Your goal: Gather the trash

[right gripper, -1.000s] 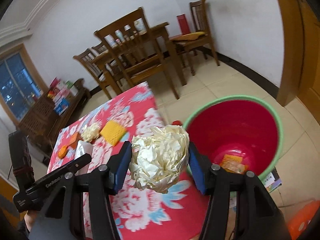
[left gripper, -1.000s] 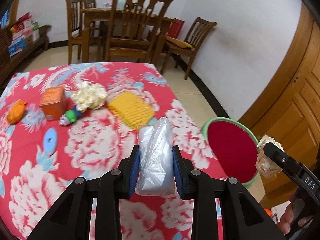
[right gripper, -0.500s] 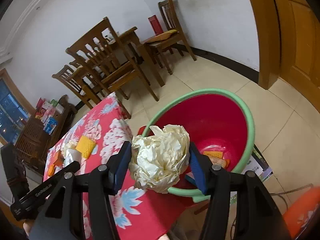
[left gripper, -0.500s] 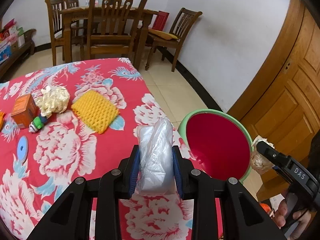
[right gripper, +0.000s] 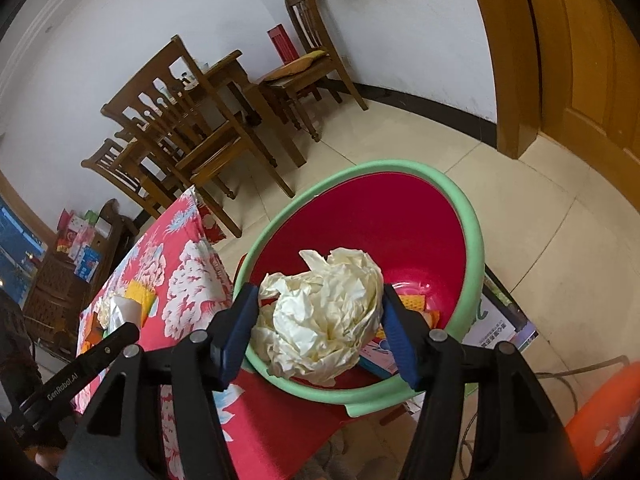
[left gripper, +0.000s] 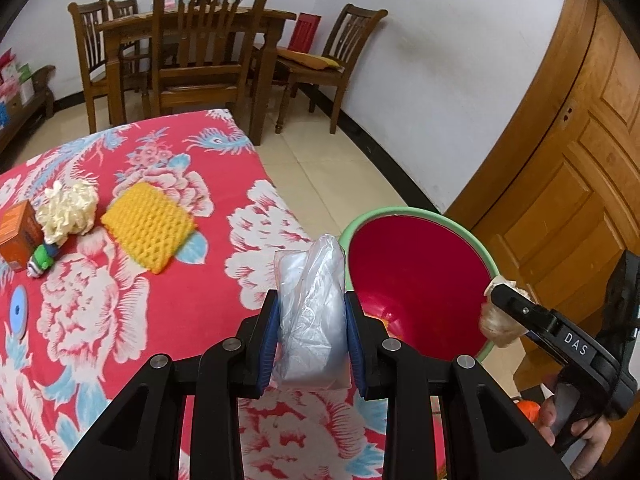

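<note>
My left gripper (left gripper: 312, 340) is shut on a crumpled clear plastic bag (left gripper: 312, 312), held over the table's right edge beside the red bin with a green rim (left gripper: 416, 280). My right gripper (right gripper: 320, 328) is shut on a crumpled cream paper ball (right gripper: 324, 316), held over the near side of the bin (right gripper: 468, 216). The right gripper also shows in the left wrist view (left gripper: 500, 312) at the bin's right rim. Some trash (right gripper: 416, 304) lies at the bin's bottom.
On the red floral tablecloth (left gripper: 160, 300) lie a yellow foam net (left gripper: 148, 226), a cream paper wad (left gripper: 68, 212), an orange box (left gripper: 18, 232), a small green toy (left gripper: 42, 260) and a blue disc (left gripper: 18, 310). Wooden chairs (left gripper: 200, 52) and a door (left gripper: 580, 160) stand beyond.
Both grippers have moved right toward the bin. The paper ball has gone from over the table edge to over the bin's opening. The plastic bag has reached the table's right edge.
</note>
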The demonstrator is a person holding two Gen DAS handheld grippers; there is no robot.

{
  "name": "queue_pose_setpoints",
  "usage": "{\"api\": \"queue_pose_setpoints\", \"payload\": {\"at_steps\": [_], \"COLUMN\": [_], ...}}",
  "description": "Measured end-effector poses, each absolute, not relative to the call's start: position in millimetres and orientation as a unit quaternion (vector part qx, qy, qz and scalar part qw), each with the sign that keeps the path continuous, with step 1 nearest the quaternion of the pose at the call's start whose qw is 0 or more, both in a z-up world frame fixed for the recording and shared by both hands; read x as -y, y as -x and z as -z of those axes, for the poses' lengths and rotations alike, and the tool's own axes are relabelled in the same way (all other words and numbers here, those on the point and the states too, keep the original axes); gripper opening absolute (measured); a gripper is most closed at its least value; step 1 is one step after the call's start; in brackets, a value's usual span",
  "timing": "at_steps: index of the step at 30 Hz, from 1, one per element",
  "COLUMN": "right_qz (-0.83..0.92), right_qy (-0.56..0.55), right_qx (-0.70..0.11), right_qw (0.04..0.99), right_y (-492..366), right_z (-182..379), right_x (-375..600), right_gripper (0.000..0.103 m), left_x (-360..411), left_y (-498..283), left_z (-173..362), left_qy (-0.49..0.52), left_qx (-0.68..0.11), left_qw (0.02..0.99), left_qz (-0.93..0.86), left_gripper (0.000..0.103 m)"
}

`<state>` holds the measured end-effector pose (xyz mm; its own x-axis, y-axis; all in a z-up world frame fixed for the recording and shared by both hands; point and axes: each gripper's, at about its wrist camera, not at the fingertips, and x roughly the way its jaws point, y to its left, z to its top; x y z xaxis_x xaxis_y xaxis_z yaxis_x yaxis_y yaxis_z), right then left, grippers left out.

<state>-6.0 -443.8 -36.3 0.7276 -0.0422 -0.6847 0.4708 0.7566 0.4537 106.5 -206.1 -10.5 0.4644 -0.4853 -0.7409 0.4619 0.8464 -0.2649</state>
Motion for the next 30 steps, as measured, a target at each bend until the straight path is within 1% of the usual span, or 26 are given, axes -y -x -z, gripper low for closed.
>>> {"api": "queue_pose_setpoints", "payload": {"at_steps": [3, 11, 27, 28, 29, 30], "right_qz": [0.147, 0.152, 0.187, 0.188, 0.189, 0.190], "right_qy": [-0.323, -0.336, -0.345, -0.346, -0.347, -0.348], "right_qx": [-0.338, -0.329, -0.308, -0.308, -0.307, -0.306], "right_qw": [0.872, 0.869, 0.867, 0.866, 0.866, 0.866], "right_y": [8, 13, 34, 35, 35, 36], "right_z": [40, 40, 28, 28, 28, 28], "right_x": [448, 455, 475, 476, 477, 478], "right_gripper": [0.069, 0.069, 0.069, 0.069, 0.069, 0.069], "left_x": [212, 233, 296, 299, 301, 303], "left_y": [-105, -103, -96, -95, -95, -95], "left_z": [12, 14, 35, 34, 34, 33], "left_qy": [0.010, -0.006, -0.060, -0.062, -0.065, -0.066], "left_qx": [-0.439, -0.439, -0.450, -0.449, -0.449, -0.448], "left_qw": [0.853, 0.848, 0.822, 0.821, 0.820, 0.822], "left_qz": [0.281, 0.298, 0.345, 0.347, 0.348, 0.347], "left_gripper": [0.031, 0.031, 0.032, 0.033, 0.040, 0.052]}}
